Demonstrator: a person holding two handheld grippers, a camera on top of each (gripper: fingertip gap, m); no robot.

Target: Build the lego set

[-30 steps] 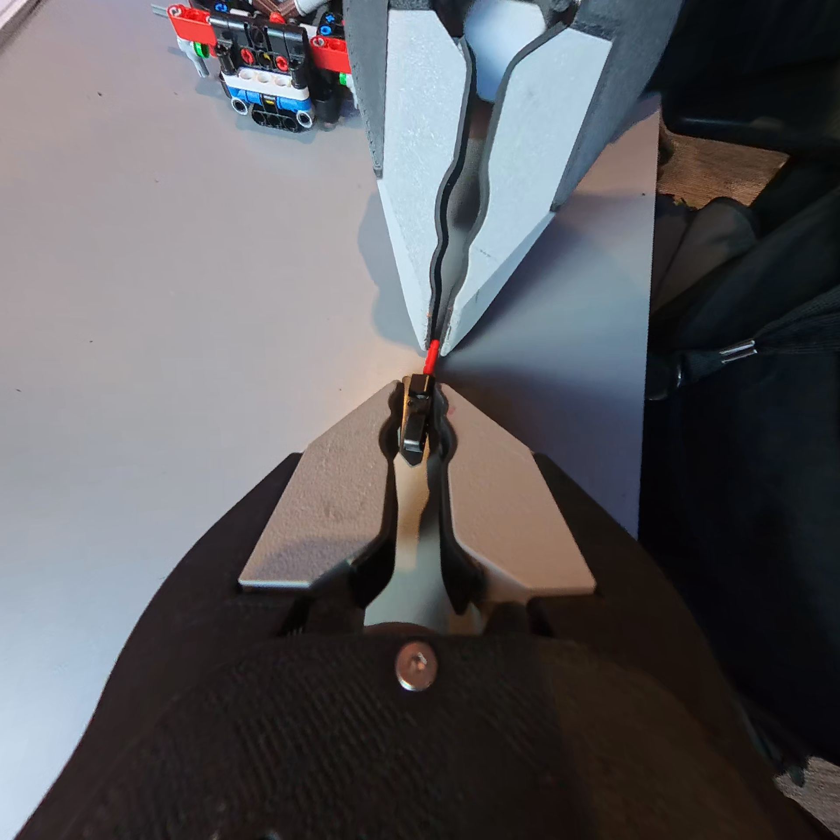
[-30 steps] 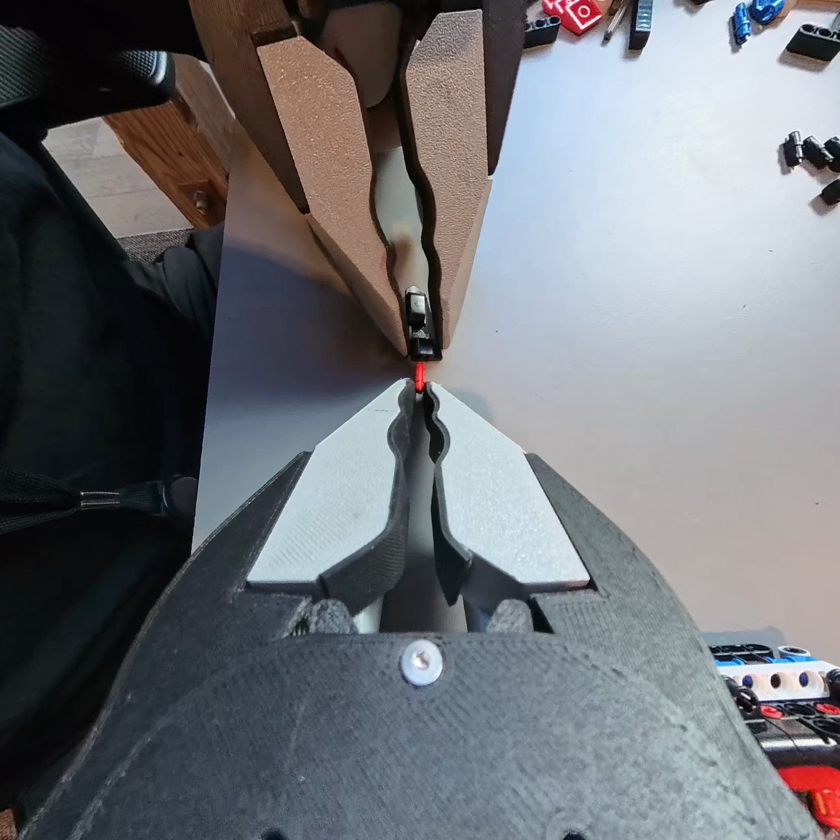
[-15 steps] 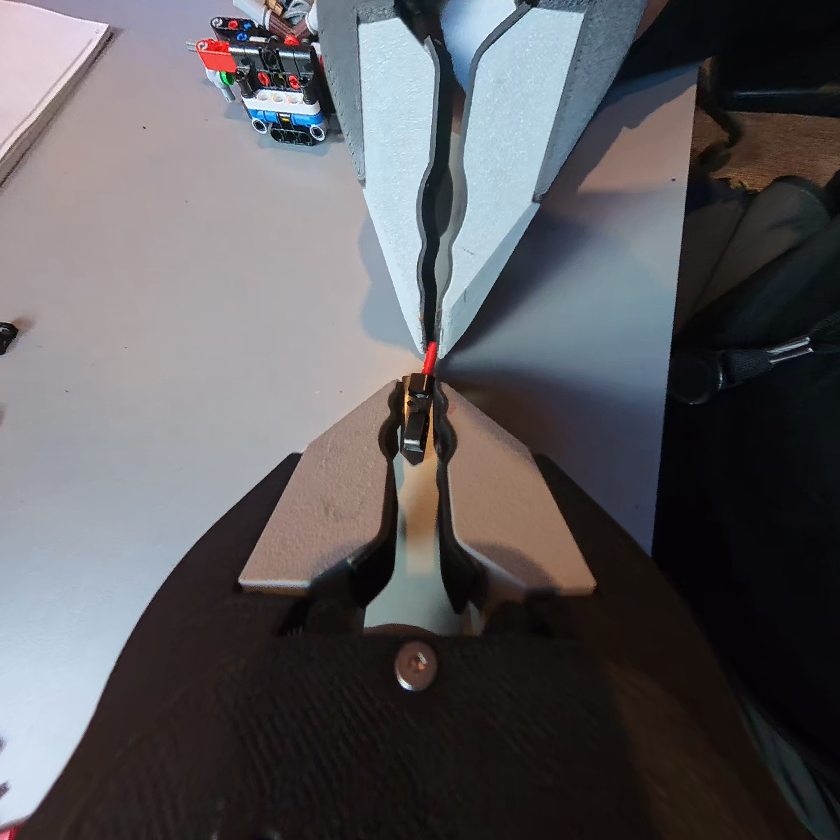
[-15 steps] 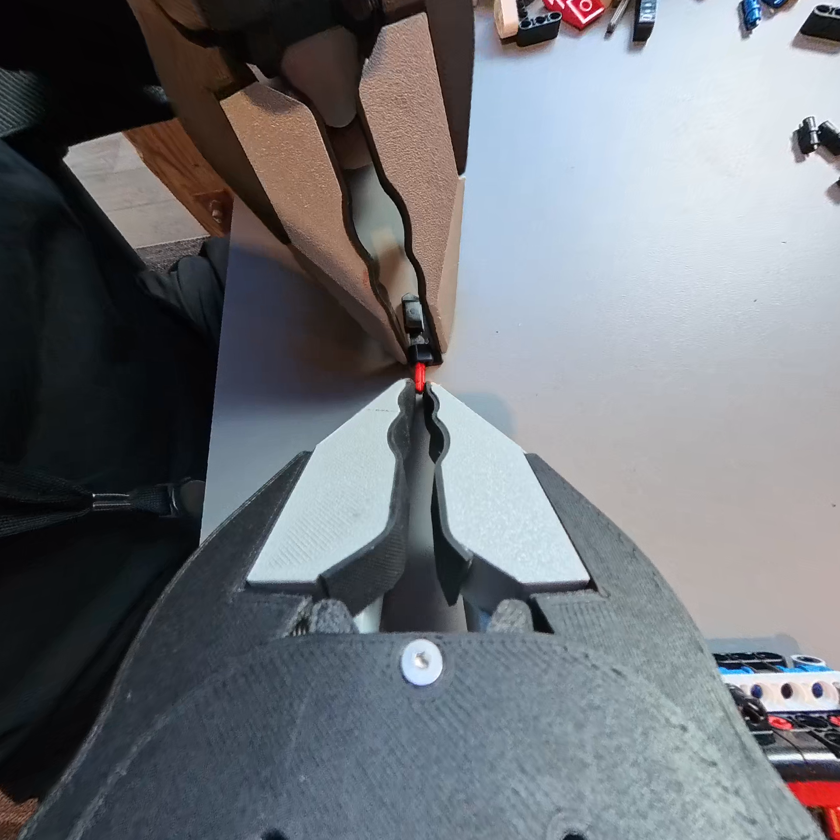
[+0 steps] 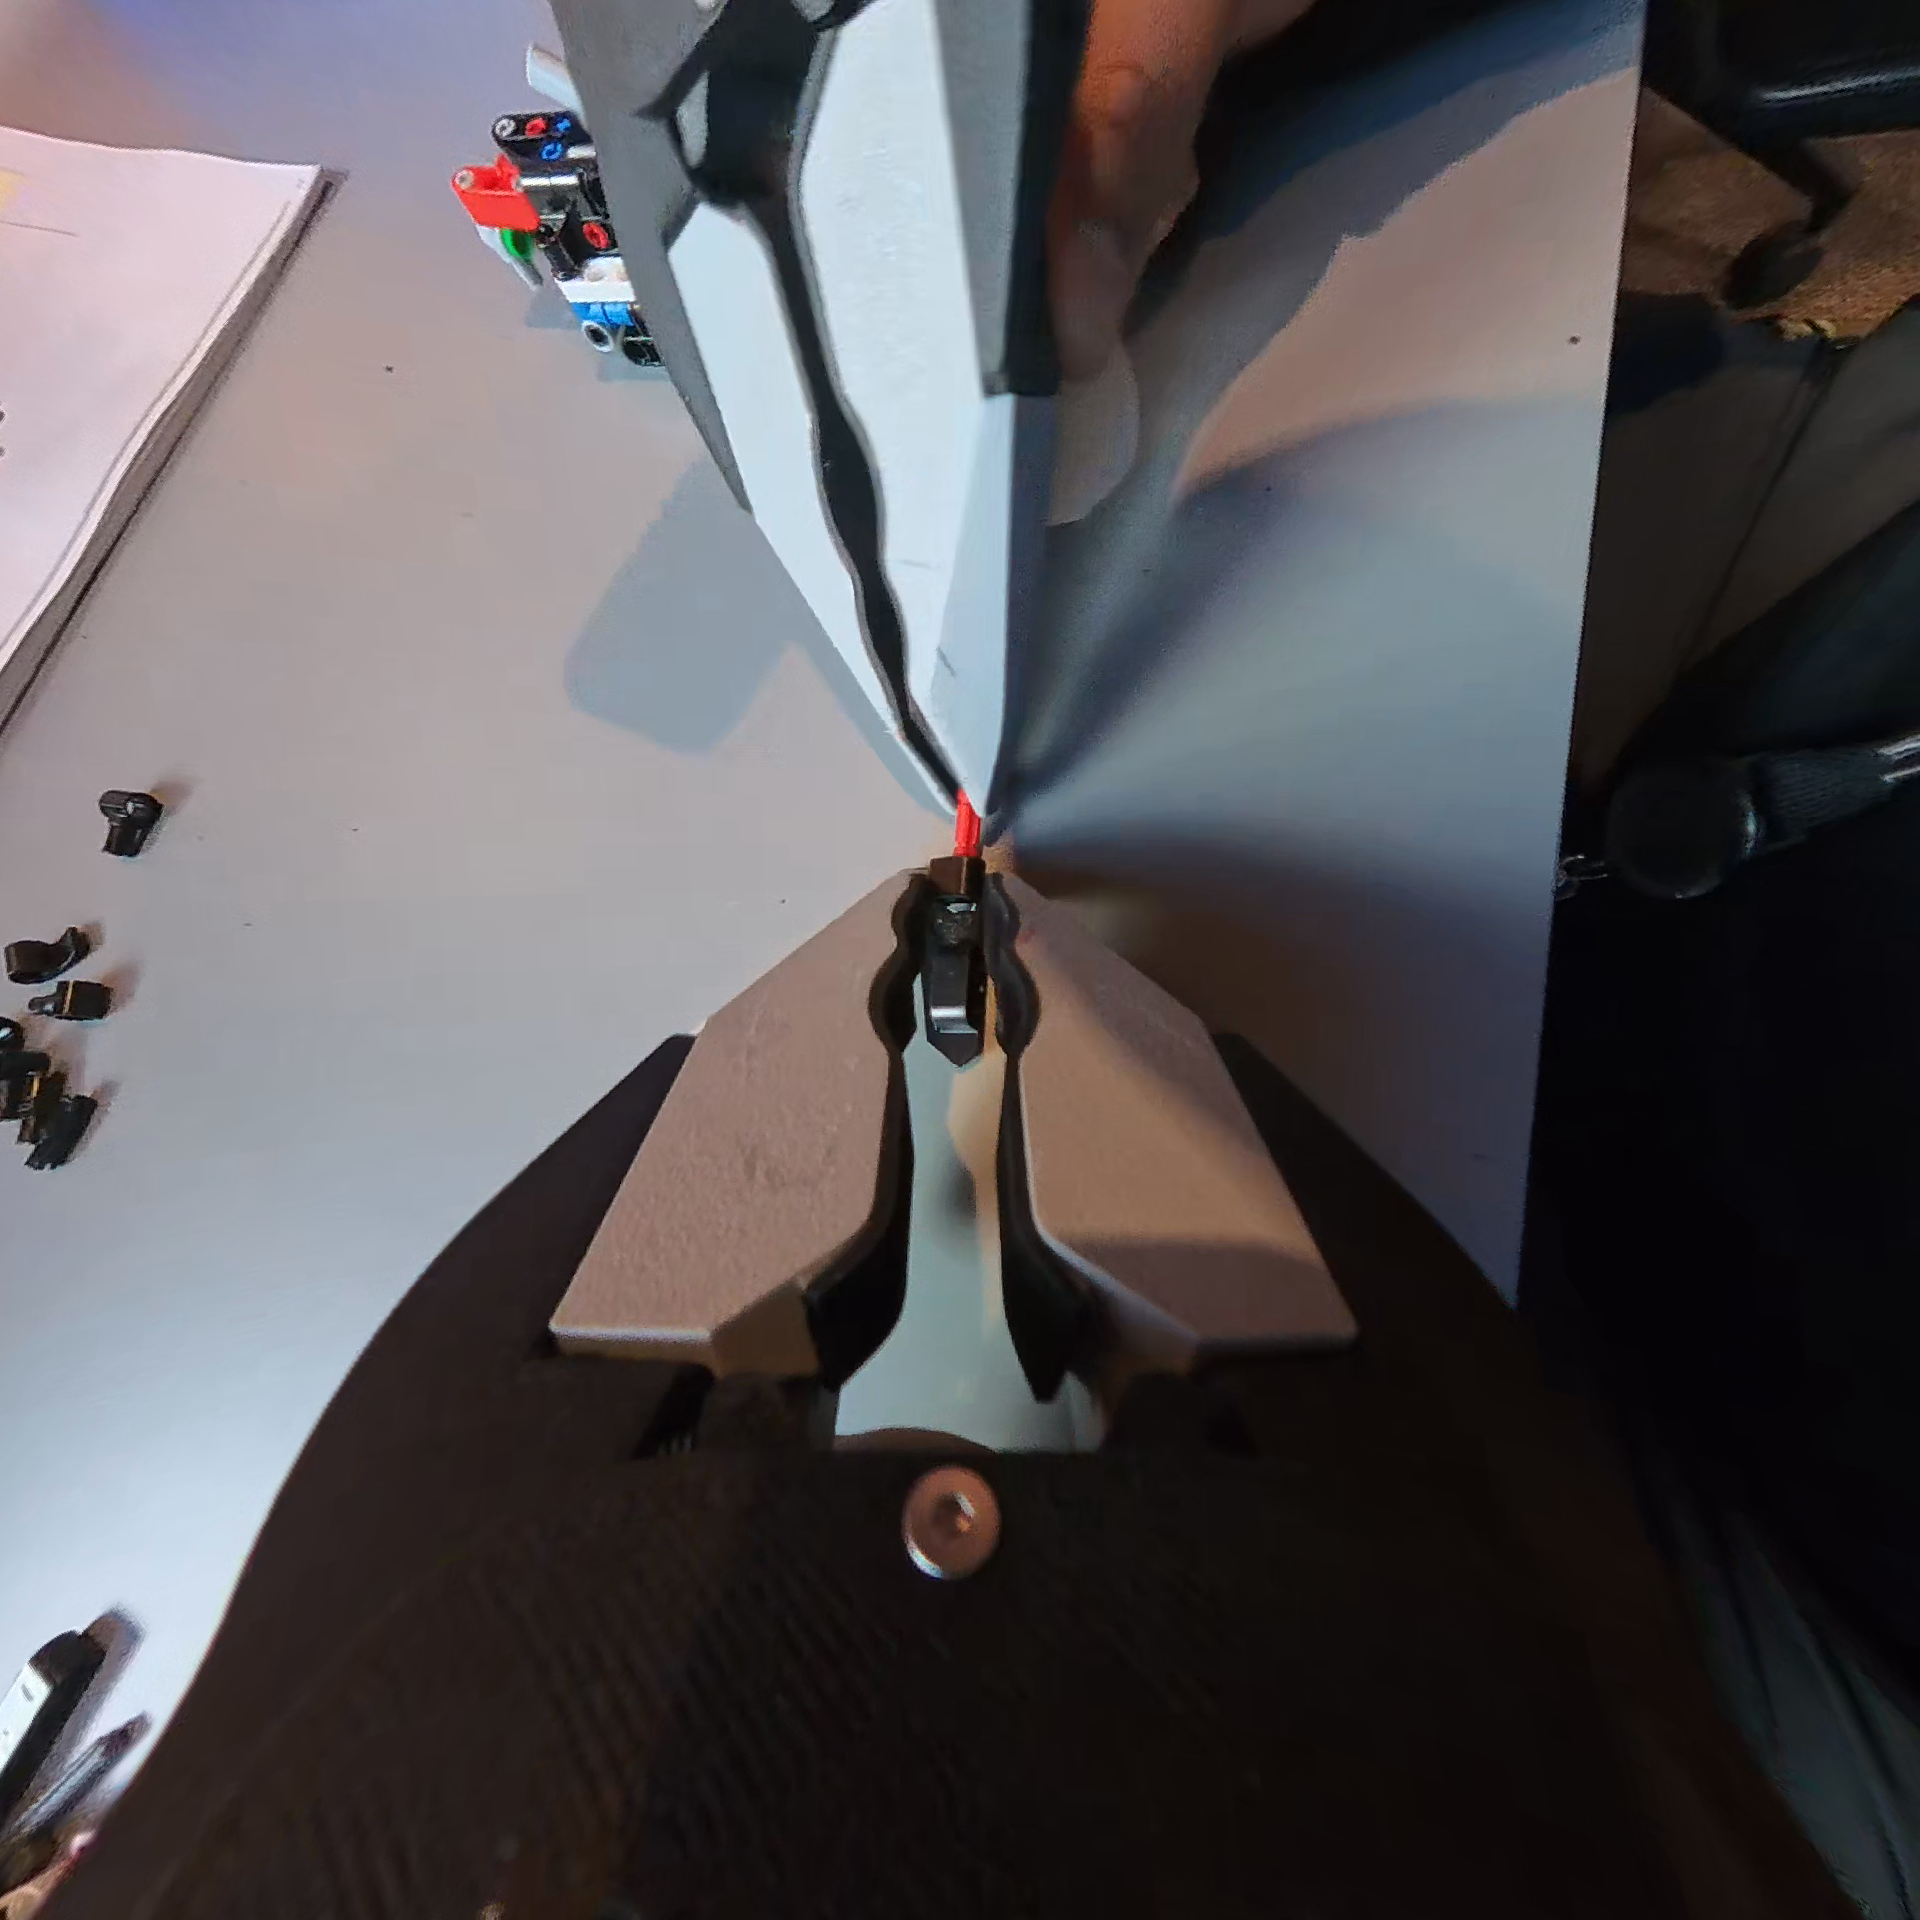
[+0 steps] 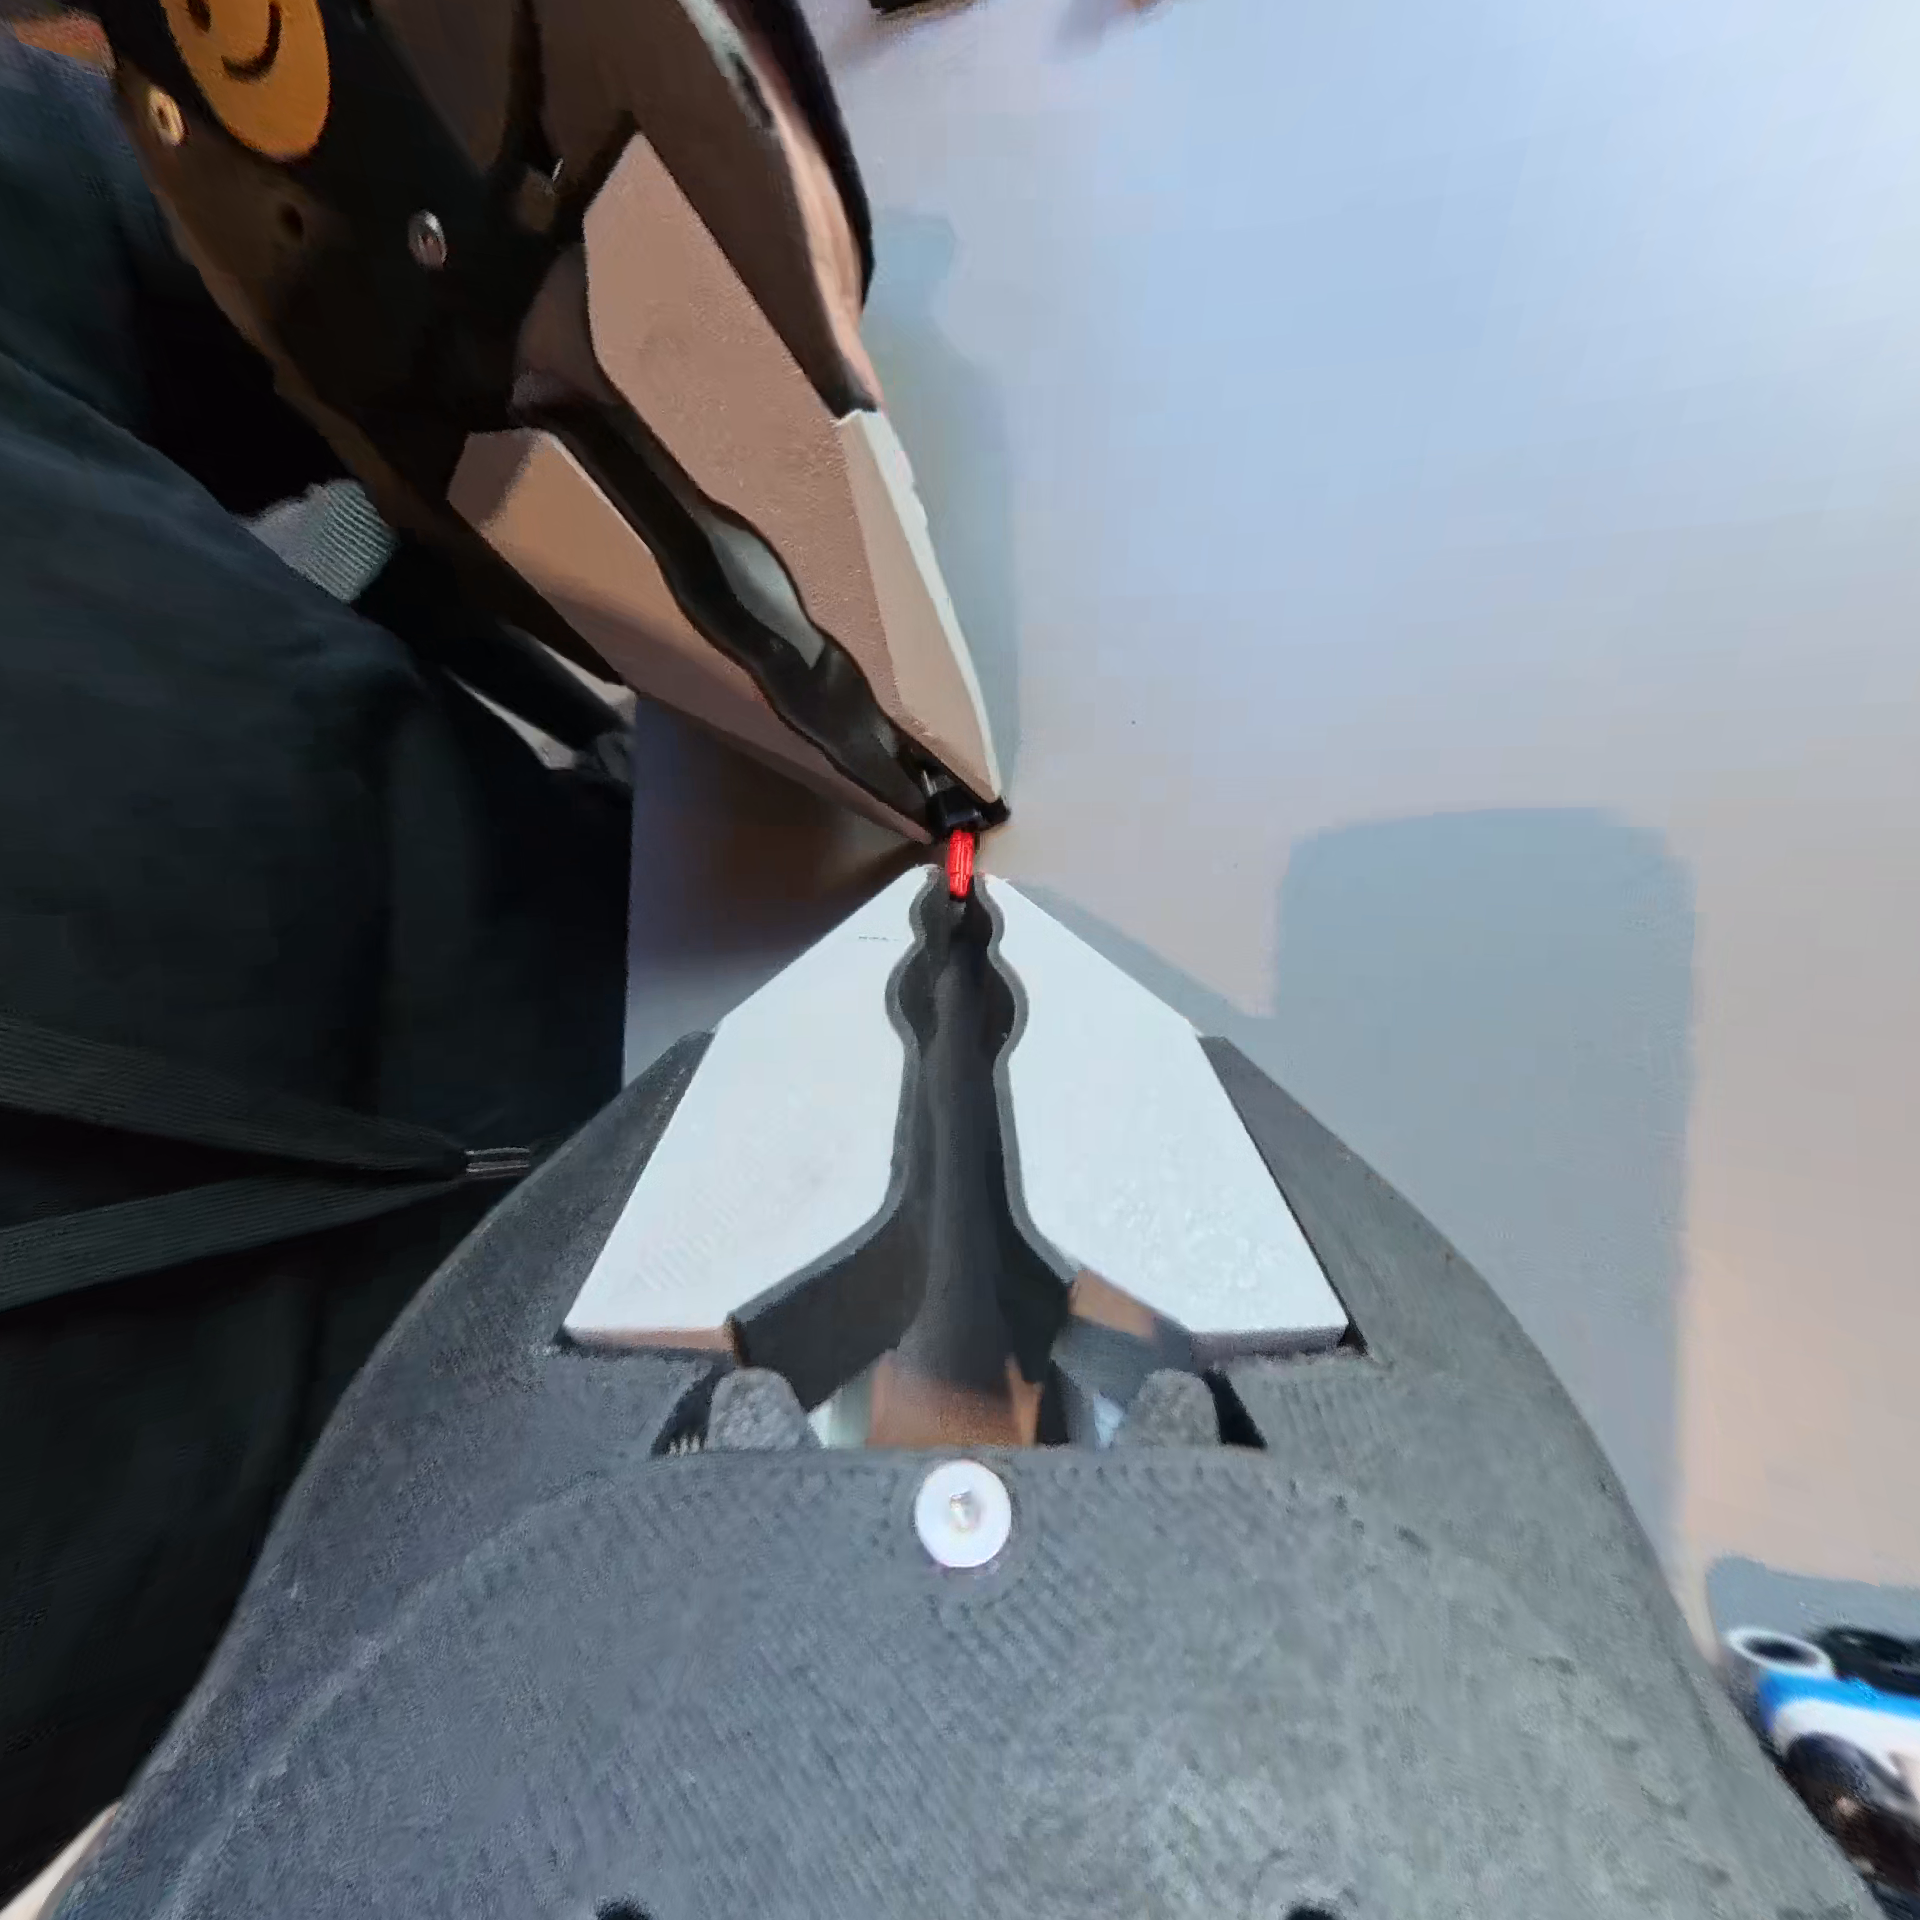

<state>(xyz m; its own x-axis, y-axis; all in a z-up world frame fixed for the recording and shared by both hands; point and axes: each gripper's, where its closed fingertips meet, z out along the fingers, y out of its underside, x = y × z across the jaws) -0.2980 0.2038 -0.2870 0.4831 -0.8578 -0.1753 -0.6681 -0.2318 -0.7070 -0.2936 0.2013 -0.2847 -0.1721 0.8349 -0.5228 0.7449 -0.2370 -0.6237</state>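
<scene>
Item: left gripper [image 5: 954,894], fingers clenched on a small black connector piece [image 5: 954,977], which sits upright in the notch between the tips, its pointed end toward the camera and its socket end just clear of the tips. Item: right gripper [image 6: 958,883], fingers pinched shut on a thin red axle pin [image 6: 958,852]; only a short red length shows between the two sets of tips. Relation: the red pin's free end meets the socket end of the black piece, the two grippers tip to tip above the grey table [image 5: 416,727], near its edge. Change over the last second: the pair is joined the same way, but both tools have swung. The right gripper, earlier squarely opposite, now comes in tilted from the upper left in the left wrist view, and the left gripper shows likewise slanted in the right wrist view; more of the table's left side is exposed. The visible red length looks much the same, though motion blur makes seating depth hard to judge. Reading: insertion is probably under way or being worked by twisting, not yet confirmed seated. Other stock: partly built model [image 5: 566,239] far off on the table; loose black pieces [image 5: 52,1039] at left; paper sheets [image 5: 114,343] at the far left corner.
</scene>
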